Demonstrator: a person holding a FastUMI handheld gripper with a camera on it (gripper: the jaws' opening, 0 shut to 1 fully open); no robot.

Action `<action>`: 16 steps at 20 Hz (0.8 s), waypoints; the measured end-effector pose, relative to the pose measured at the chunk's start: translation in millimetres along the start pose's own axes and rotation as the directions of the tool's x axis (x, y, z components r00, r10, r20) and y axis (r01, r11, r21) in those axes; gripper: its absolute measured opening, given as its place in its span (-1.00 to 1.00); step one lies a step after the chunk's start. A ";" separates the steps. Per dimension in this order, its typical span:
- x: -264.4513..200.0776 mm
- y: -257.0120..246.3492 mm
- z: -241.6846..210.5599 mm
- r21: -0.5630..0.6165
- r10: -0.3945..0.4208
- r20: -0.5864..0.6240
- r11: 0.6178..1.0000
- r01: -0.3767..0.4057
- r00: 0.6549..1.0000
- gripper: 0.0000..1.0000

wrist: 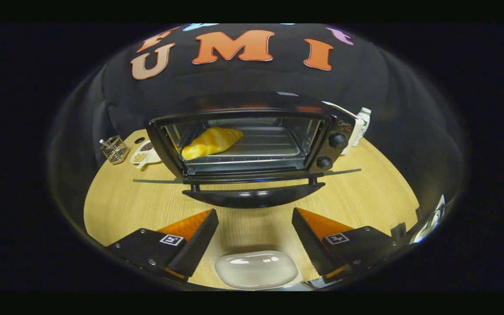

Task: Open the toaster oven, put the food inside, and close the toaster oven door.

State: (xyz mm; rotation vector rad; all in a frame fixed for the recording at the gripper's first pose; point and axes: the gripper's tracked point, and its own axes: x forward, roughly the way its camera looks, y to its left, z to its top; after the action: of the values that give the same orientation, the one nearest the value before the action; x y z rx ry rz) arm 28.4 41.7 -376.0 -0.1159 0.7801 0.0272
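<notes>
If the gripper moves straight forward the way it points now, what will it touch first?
Probably the toaster oven's open door, which hangs down just ahead of the open, empty gripper. Its handle edge faces the fingers. The croissant on the rack lies beyond it. Depth is hard to judge in this fisheye view.

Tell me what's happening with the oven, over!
Gripper open, holding nothing. Croissant on the rack inside the toaster oven. Door folded down, not yet closed. White plate between the fingers, below the door.

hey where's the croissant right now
In the gripper view the croissant lies on the rack inside the open toaster oven, toward its left wall, well beyond the open, empty tongs.
</notes>
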 end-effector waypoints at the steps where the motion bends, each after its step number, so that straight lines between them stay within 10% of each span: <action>1: 0.5 0.3 8.8 -0.003 -0.001 0.012 1.000 0.001 1.000 1.00; 16: 30.8 13.4 98.7 0.023 0.026 0.133 0.999 -0.030 0.991 1.00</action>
State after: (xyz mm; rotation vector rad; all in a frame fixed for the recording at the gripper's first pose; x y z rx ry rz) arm 118.5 65.8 -329.4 -0.0783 0.6493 0.0514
